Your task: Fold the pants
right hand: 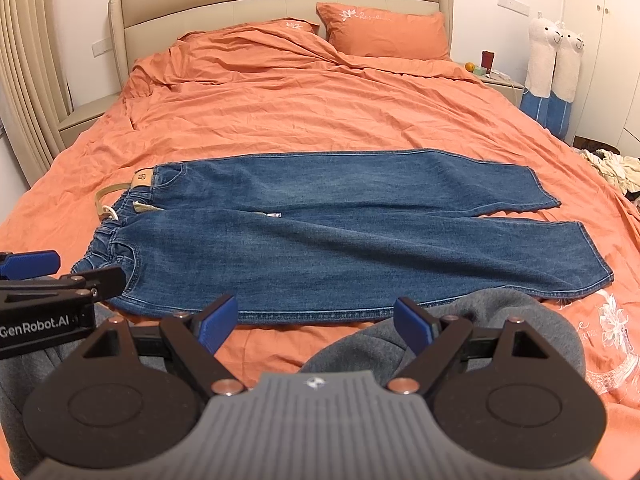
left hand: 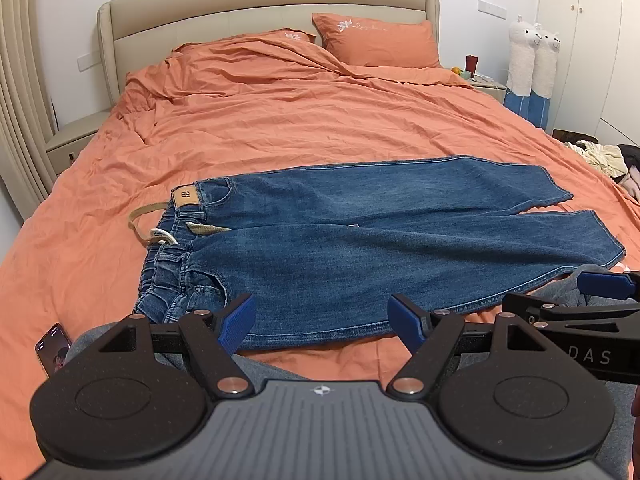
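Jeans (left hand: pixel 360 240) lie flat across the bed (left hand: pixel 280 128), waist to my left, legs w/ hems to my right, no fold made yet, so all's left; my left gripper (left hand: pixel 322 322) & right gripper (right hand: pixel 316 322) fingers both apart, holding nothing.

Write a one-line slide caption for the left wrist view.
Open left tool hovers before blue jeans spread flat across an orange bed.

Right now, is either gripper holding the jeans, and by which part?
Nothing is held. The left gripper and right gripper are both open, short of the jeans, which lie flat on the bed.
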Demonstrator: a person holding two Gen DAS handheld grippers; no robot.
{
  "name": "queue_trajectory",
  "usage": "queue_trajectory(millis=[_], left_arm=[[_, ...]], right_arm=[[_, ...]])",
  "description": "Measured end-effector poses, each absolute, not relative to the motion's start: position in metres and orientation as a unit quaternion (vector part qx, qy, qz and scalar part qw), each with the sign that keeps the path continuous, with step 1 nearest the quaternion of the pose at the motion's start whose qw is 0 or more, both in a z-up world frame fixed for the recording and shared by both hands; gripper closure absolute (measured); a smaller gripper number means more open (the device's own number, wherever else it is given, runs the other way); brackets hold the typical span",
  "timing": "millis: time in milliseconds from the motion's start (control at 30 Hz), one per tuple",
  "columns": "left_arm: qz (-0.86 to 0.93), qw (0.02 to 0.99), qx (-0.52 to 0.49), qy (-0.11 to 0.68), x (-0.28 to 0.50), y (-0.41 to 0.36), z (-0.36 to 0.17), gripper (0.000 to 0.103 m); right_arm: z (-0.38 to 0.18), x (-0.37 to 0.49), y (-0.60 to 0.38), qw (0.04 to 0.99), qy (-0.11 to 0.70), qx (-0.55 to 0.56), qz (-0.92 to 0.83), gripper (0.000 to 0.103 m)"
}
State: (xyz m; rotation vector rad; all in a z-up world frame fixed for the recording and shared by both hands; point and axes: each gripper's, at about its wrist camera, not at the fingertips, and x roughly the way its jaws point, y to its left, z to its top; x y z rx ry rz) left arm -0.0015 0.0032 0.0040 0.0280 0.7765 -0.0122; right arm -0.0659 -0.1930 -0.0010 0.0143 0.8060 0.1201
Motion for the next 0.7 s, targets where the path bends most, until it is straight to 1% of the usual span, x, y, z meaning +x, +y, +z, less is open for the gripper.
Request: queue_trajectory(millis=[700], left_arm=[[-0.006, 0.926, 0.014, 0.378, -0.0018, 0.0025, 0.0035, 0.015]], right_arm=[[-0.0020, -0.0670, -0.1946, 0.917, 0.394, 0.010, 0.055, 0.022]])
